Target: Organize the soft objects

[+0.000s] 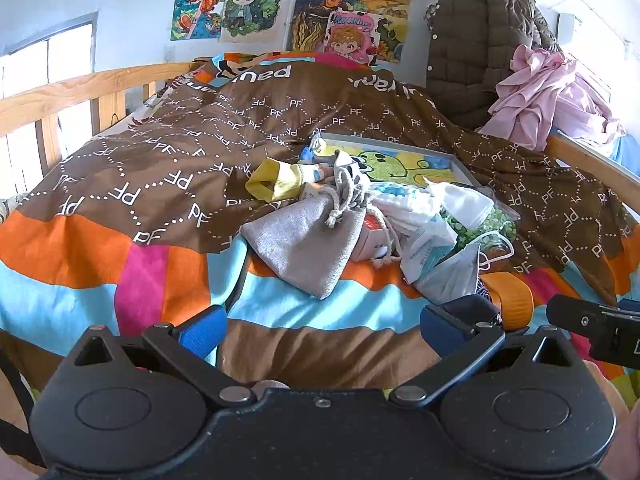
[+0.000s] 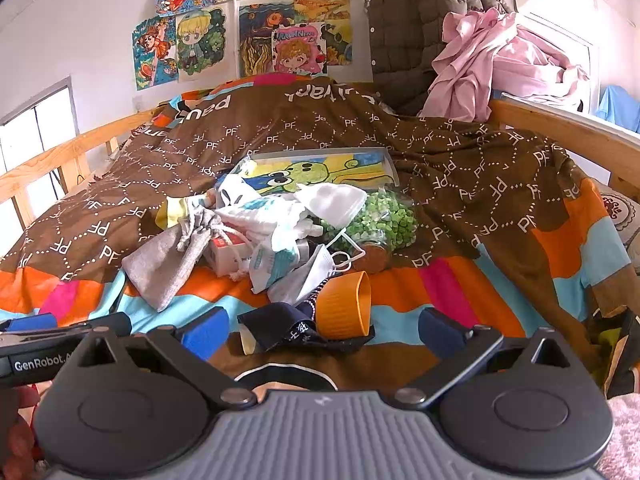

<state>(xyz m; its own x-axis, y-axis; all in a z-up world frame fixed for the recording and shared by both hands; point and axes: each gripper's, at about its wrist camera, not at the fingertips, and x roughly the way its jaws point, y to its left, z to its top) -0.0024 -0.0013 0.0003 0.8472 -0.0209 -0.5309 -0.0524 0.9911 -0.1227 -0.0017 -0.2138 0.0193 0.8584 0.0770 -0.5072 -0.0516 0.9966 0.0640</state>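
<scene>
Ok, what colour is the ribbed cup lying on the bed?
Orange. The ribbed cup lies on its side, clearest in the right wrist view.

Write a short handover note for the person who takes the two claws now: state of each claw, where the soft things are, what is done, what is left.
Left claw: open, empty, hovering at the near edge of the bed.
Right claw: open, empty, just before the dark blue cloth and the orange cup.
The pile lies mid-bed on the blanket: grey drawstring pouch, face masks, yellow sock, bag of green bits.
Done: nothing sorted, as far as visible.
Left: all of the pile.
</scene>
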